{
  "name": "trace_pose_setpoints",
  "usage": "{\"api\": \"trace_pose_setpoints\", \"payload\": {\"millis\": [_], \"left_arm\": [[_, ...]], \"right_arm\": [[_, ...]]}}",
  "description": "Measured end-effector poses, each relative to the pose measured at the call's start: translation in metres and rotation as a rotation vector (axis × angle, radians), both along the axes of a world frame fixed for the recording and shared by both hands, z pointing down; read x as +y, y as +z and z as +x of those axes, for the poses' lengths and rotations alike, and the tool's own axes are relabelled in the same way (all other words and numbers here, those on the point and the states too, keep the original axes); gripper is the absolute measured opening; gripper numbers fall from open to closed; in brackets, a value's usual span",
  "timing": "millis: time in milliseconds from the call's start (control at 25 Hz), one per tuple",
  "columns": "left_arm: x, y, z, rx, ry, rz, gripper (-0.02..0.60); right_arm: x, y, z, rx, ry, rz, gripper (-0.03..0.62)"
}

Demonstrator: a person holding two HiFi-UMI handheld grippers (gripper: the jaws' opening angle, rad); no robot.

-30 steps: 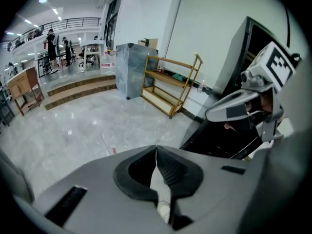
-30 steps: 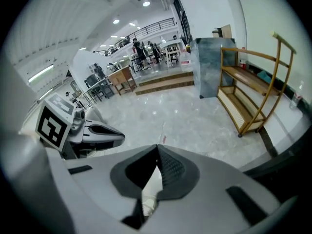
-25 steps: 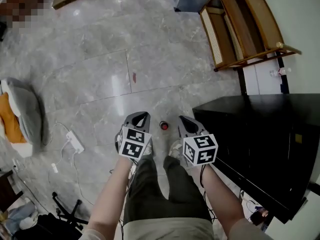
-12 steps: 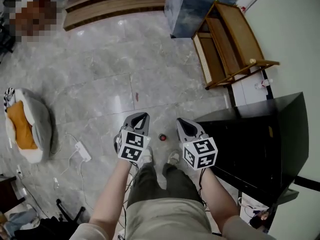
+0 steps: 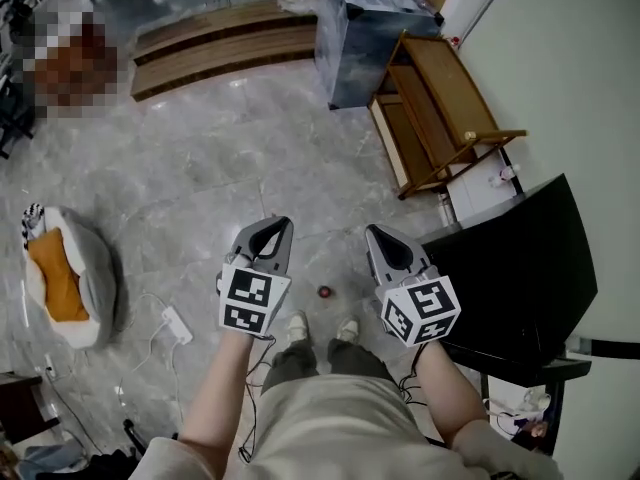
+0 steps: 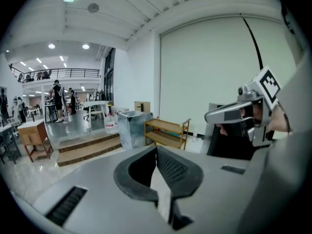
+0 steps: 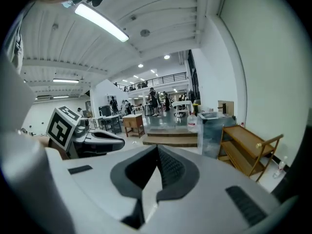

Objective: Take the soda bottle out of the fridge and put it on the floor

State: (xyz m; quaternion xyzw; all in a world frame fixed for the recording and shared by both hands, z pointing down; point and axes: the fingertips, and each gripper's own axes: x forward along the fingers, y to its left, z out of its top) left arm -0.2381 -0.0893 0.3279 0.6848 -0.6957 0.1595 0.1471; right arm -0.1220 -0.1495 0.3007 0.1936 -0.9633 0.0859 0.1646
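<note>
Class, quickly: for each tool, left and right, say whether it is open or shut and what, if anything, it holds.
Left tool: shut, holding nothing.
Right tool: shut, holding nothing.

Open office hall; mezzanine; desks; marble floor

Grey marbled floor, red bottle cap
</note>
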Motion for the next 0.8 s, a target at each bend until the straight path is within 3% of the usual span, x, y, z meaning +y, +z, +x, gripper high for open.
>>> {"api": "trace_pose_setpoints", "payload": {"millis": [360, 800], "left_arm": [[0.018, -0.147, 0.02, -0.159, 0.045, 0.21, 0.008], [0.061, -0.236, 0.027, -0.267, 0.018, 0.329, 0.008]], "right_arm": [[0.017, -0.12, 0.017, -0.148, -0.014, 0.111, -0.005], [0.065, -0.246, 0.024, -0.308, -0.098, 0.279, -0.005]]}}
